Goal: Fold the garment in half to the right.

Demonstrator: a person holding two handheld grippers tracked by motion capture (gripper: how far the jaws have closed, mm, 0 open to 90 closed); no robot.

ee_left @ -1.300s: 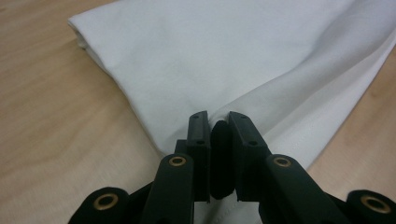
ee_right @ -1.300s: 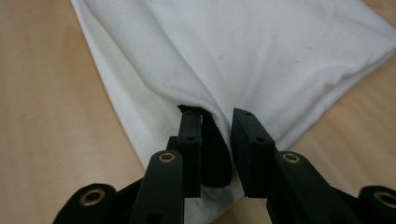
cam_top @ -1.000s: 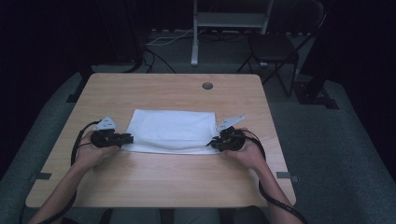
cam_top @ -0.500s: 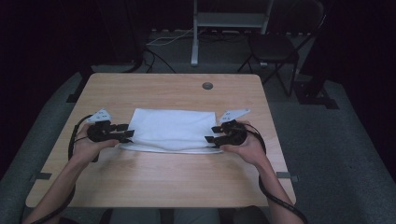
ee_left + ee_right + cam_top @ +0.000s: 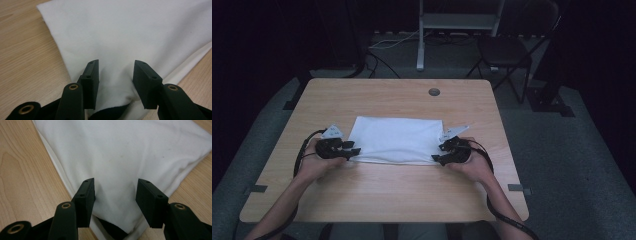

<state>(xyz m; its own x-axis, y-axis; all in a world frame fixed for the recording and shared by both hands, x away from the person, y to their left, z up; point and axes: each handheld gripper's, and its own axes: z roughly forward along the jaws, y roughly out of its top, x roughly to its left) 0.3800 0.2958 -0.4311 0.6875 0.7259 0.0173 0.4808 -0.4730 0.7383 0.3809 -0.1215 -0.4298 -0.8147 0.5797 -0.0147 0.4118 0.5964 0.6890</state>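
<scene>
Lying flat and folded, the white cloth [image 5: 397, 140] has both near corners between wide-open jaws.

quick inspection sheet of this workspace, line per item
surface: wooden table, round grommet hole near far edge
job's things: folded white cloth lying flat, layered edges visible
clutter: nothing seen
grippers: left gripper and right gripper open, each straddling a near corner of the cloth
cables: black cable trails from right gripper off the table's near edge; another loops by the left hand
surroundings: dark room, folding chair, metal stand, floor cables behind table
</scene>
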